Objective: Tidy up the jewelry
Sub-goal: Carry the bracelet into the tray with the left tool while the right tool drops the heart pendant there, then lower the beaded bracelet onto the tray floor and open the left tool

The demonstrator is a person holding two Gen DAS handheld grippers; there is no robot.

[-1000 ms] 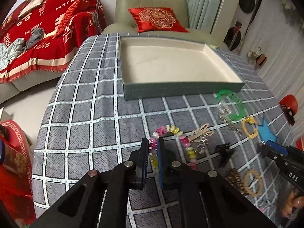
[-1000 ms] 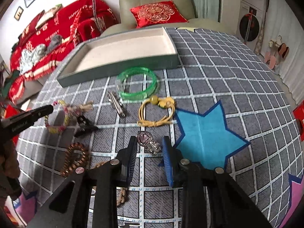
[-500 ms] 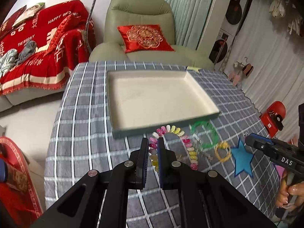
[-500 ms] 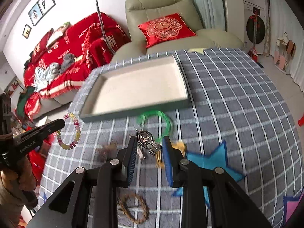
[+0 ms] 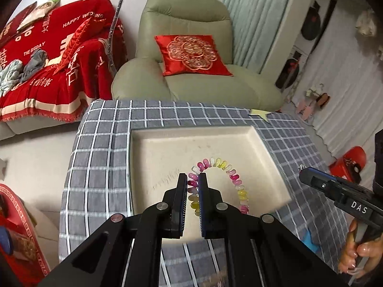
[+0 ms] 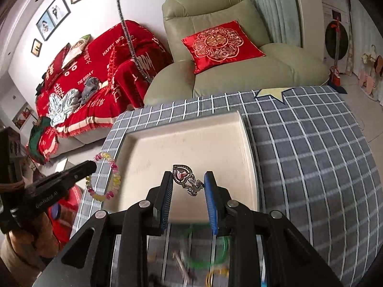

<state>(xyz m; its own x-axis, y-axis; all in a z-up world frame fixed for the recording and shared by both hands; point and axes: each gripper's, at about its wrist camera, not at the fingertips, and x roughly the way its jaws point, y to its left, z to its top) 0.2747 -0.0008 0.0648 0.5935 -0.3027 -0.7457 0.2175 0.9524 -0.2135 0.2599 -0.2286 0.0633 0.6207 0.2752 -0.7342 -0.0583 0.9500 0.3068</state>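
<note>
My left gripper (image 5: 192, 179) is shut on a pink, yellow and clear bead bracelet (image 5: 225, 167) and holds it in the air over the cream tray (image 5: 155, 153). The bracelet also shows in the right wrist view (image 6: 112, 177), hanging from the left gripper (image 6: 93, 166). My right gripper (image 6: 189, 179) is shut on a silver heart brooch with a red stone (image 6: 183, 175), held above the tray's (image 6: 246, 143) front part. The right gripper shows at the right of the left wrist view (image 5: 302, 171).
The tray lies on a grey checked tablecloth (image 6: 311, 155). A green bangle (image 6: 203, 248) and a yellow cord bracelet (image 6: 217, 272) lie blurred on the cloth below my right gripper. A green armchair with a red cushion (image 5: 191, 55) stands behind the table.
Both grippers have risen from the cloth and moved forward over the tray, carrying the bead bracelet and the heart brooch. The other jewelry stayed on the cloth.
</note>
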